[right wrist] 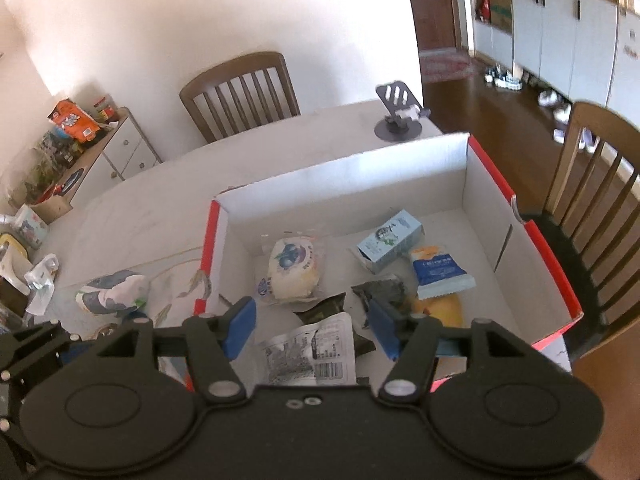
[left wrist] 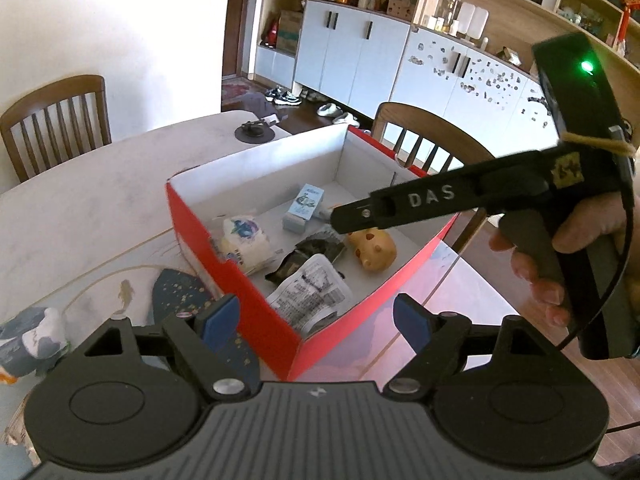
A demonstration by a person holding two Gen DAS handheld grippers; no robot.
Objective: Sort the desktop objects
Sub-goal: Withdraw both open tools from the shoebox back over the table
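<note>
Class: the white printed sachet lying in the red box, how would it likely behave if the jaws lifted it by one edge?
The white printed sachet looks thin and creased, so it would probably flop. Its film appears glossy, so possibly slippery. Lying flat, it is unlikely to roll.

The left wrist view looks down from the near corner of the red box (left wrist: 236, 276), facing 1 o'clock toward the cabinets. The right wrist view sits close above the box (right wrist: 536, 240), facing 12 o'clock toward the wall. Both share the box interior and the surface (left wrist: 100, 184)

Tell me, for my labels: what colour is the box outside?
Red outside, white inside; clearest in the left wrist view.
</note>
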